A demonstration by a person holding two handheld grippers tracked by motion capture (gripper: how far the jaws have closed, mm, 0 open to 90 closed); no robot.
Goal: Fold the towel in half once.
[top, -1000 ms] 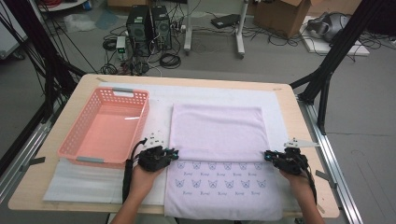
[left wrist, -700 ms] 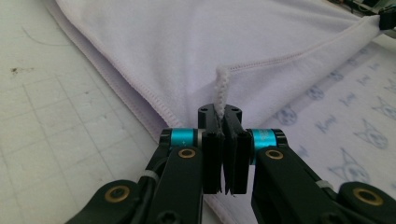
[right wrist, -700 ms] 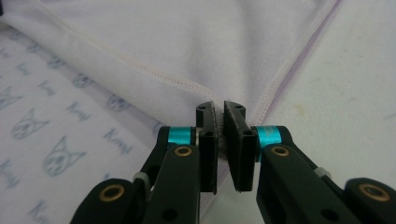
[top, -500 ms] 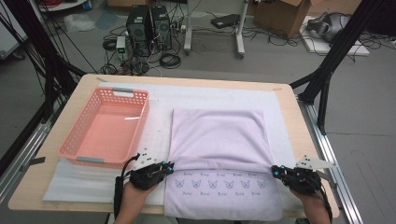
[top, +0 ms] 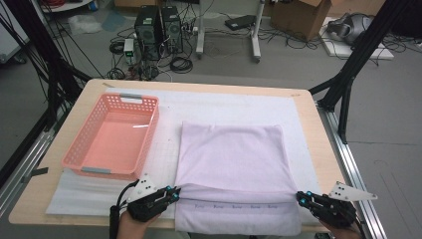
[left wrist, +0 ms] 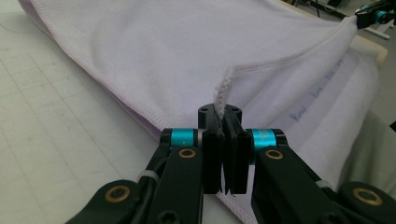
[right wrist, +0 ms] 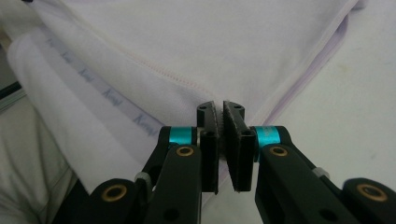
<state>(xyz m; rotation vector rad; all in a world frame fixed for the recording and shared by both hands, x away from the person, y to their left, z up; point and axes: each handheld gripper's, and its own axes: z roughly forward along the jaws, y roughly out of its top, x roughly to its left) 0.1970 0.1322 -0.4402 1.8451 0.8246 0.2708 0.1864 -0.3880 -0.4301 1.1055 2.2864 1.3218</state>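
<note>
A pale lavender towel lies folded on the white mat, with a strip of printed lettering showing along its near edge. My left gripper is shut on the near left corner of the top layer. In the left gripper view the stitched hem rises out of my closed left gripper. My right gripper is shut on the near right corner. The right gripper view shows that gripper pinched together over the cloth. The held edge stretches taut between both grippers.
A pink plastic basket stands empty on the left of the mat. The wooden table's edge runs just right of the mat. Black frame legs, computers and cables sit on the floor beyond the table.
Both grippers have drawn the towel's top layer toward the near table edge. The fold now covers most of the printed part, and only a thin lettered strip shows.
</note>
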